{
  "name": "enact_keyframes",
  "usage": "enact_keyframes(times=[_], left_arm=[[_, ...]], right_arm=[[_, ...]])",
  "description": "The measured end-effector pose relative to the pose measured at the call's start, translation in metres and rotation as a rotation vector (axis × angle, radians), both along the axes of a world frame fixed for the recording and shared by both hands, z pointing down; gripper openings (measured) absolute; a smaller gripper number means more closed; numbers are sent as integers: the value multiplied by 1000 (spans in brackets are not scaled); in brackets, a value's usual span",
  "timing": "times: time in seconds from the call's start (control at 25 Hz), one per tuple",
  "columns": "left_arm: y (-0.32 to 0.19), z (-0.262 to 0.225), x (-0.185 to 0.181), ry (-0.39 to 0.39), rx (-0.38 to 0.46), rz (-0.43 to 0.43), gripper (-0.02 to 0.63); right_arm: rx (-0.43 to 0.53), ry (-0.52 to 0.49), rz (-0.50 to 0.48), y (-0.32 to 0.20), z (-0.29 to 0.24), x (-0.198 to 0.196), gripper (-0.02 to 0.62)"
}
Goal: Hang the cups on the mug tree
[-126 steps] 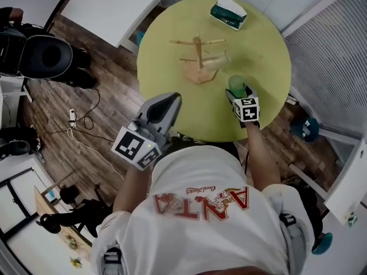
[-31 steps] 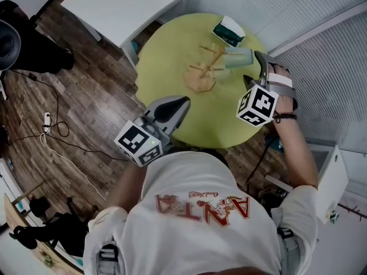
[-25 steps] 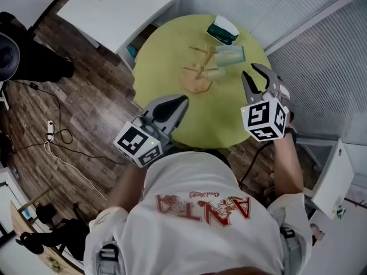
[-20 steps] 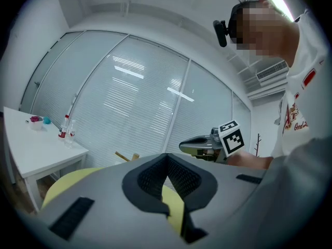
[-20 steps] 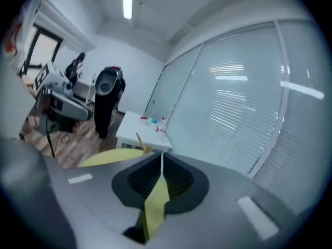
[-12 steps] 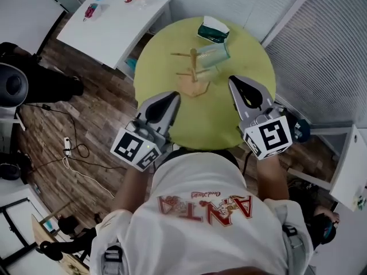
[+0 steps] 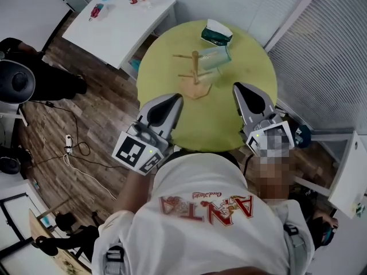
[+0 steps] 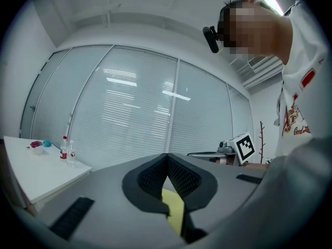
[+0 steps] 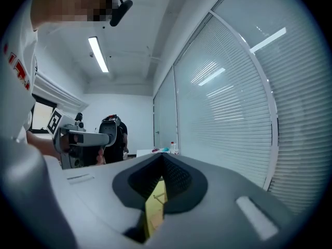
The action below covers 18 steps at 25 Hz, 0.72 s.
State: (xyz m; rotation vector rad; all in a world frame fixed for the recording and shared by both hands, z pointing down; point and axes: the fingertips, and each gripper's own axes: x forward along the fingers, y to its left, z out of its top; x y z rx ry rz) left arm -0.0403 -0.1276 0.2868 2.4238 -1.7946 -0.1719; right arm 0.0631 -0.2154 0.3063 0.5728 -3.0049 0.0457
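The wooden mug tree point(image 7: 195, 72) stands on the round yellow-green table point(image 7: 172, 56) in the head view. A pale green translucent cup point(image 7: 215, 56) hangs tilted on one of its right-hand pegs. No gripper touches either of them. My left gripper point(image 7: 175, 98) is shut and empty over the table's near left edge. At the near right edge my right gripper point(image 7: 237, 87) is shut and empty too. In each gripper view the jaws meet, left gripper point(image 8: 167, 157) and right gripper point(image 9: 162, 157), with only a yellow sliver of table showing below them.
A green and white tissue box point(image 7: 216, 32) lies at the table's far side, behind the tree. A white side table point(image 7: 117, 22) with small bottles stands to the far left. A black chair point(image 7: 20, 83) and cables are on the wooden floor. Window blinds point(image 7: 327, 56) run along the right.
The right gripper carried the cup from the table to the tree, opened, left it on a peg, drew back to the near edge and shut. The left gripper hardly moved.
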Motion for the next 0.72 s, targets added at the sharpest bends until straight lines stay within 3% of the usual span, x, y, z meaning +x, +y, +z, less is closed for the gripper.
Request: enact_keyframes(times=[0.72], left_arm=[[19, 0, -10, 16, -1, -39, 8]], right_arm=[[36, -50, 25, 5, -16, -11, 0]])
